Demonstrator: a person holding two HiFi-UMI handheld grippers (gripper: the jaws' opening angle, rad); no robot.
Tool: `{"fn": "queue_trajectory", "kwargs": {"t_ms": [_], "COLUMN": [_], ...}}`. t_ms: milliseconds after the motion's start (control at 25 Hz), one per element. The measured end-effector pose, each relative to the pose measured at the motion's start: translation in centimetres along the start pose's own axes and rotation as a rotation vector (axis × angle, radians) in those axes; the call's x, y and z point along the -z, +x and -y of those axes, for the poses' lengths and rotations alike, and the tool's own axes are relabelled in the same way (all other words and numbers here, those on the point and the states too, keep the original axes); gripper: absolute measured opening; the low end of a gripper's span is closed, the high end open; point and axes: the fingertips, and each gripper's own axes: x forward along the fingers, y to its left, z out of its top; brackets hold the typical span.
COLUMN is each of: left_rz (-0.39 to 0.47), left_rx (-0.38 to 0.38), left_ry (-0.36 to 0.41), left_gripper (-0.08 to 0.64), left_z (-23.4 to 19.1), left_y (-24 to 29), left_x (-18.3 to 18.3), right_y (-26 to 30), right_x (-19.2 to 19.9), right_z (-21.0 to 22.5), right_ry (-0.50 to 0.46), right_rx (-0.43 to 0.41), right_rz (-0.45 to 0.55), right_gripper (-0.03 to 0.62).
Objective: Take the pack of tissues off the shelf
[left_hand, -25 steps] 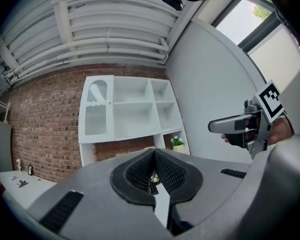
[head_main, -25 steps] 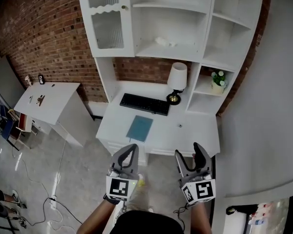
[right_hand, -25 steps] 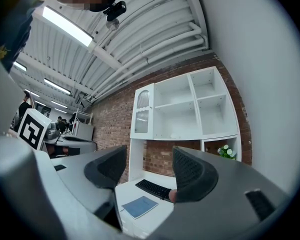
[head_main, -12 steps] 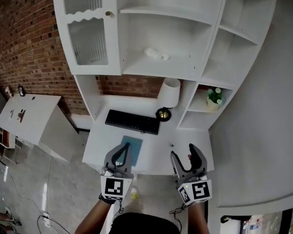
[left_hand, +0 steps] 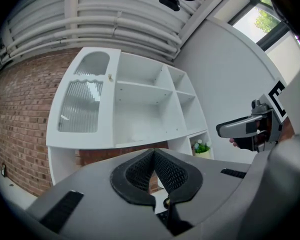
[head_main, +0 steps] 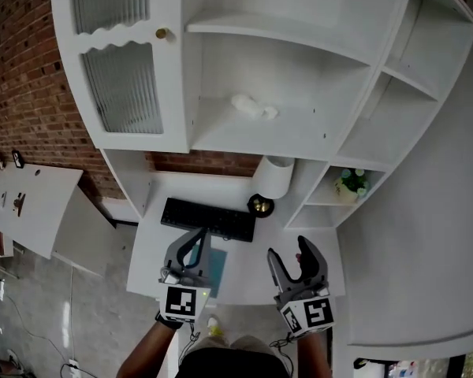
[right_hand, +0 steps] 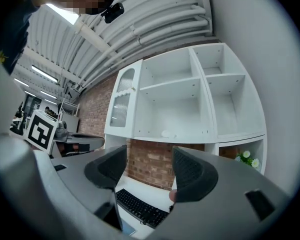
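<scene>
The pack of tissues [head_main: 252, 107] is a small white bundle lying on the middle shelf of the white shelf unit [head_main: 299, 136] above the desk. It shows small in the right gripper view [right_hand: 166, 133] and faintly in the left gripper view [left_hand: 136, 136]. My left gripper [head_main: 195, 244] is held low over the desk's front edge, shut with nothing between its jaws [left_hand: 153, 154]. To its right at about the same height, my right gripper [head_main: 291, 253] stands open and empty [right_hand: 149, 160]. Both are well below and short of the tissues.
On the white desk [head_main: 150, 250] lie a black keyboard [head_main: 207, 220] and a blue notebook [head_main: 217, 264]. A white lamp [head_main: 274, 181] stands under the shelf. A potted plant [head_main: 351, 183] sits in the right cubby. A ribbed glass cabinet door [head_main: 122, 85] is at left. A side table [head_main: 27, 203] stands by the brick wall.
The shelf unit has grown larger and nearer in view. Both grippers have moved forward from over the floor to the desk's front edge, with their jaws unchanged.
</scene>
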Motion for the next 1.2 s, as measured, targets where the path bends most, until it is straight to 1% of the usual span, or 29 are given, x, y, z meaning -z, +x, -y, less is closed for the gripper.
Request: {"fn": "queue_trajectory", "kwargs": {"t_ms": [80, 240, 320, 440, 560, 640, 720, 800, 920, 1040, 1120, 1200], "left_rz": [-0.006, -0.026, -0.037, -0.038, -0.046, -0.049, -0.055, -0.060, -0.056, -0.043, -0.039, -0.039], "left_rx": [-0.006, -0.017, -0.022, -0.038, -0.044, -0.056, -0.057, -0.057, -0.093, -0.106, -0.110, -0.114], "left_ry": [-0.004, 0.020, 0.028, 0.008, 0.012, 0.018, 0.022, 0.013, 0.014, 0.013, 0.003, -0.009], "left_gripper": [0.014, 0.014, 0.014, 0.014, 0.014, 0.014, 0.014, 0.014, 0.014, 0.014, 0.014, 0.014], "left_z": [-0.7, -1.5, -1.4, -1.0, -1.9, -2.8, -3.6, -4.3, -5.5, -6.2, -6.8, -7.5], "left_y": [1.5, 3.5, 4.2, 4.8, 5.7, 6.7, 8.0, 9.4, 11.5, 13.9, 15.3, 16.6], "left_x": [0.3, 0.9, 1.0, 0.5, 0.1, -0.4, -1.0, -1.6, -3.0, -4.7, -5.6, -6.1], "right_y": [0.6, 1.9, 3.0, 4.7, 6.6, 7.6, 8.5, 9.6, 11.9, 14.5, 16.2, 18.0], "right_x": [0.8, 2.5, 2.3, 1.4, 1.2, 1.0, 0.1, -1.1, -2.9, -4.6, -5.7, -6.8], "right_z": [0.5, 2.6, 3.5, 4.0, 4.6, 5.5, 6.2, 6.6, 7.1, 7.8, 8.1, 8.1], "right_ry": [0.004, 0.058, 0.069, 0.062, 0.035, 0.040, 0.037, 0.012, -0.034, -0.074, -0.063, 0.000], "right_rx": [-0.001, 0.004, -0.006, -0.037, -0.064, -0.083, -0.109, -0.139, -0.185, -0.209, -0.240, -0.300], "right_rz": [-0.019, -0.035, -0.019, 0.004, -0.017, -0.037, -0.042, -0.039, -0.050, -0.054, -0.050, -0.050], "right_gripper": [0.276, 0.276, 0.276, 0.275, 0.276, 0.276, 0.275, 0.275, 0.275, 0.275, 0.275, 0.275]}}
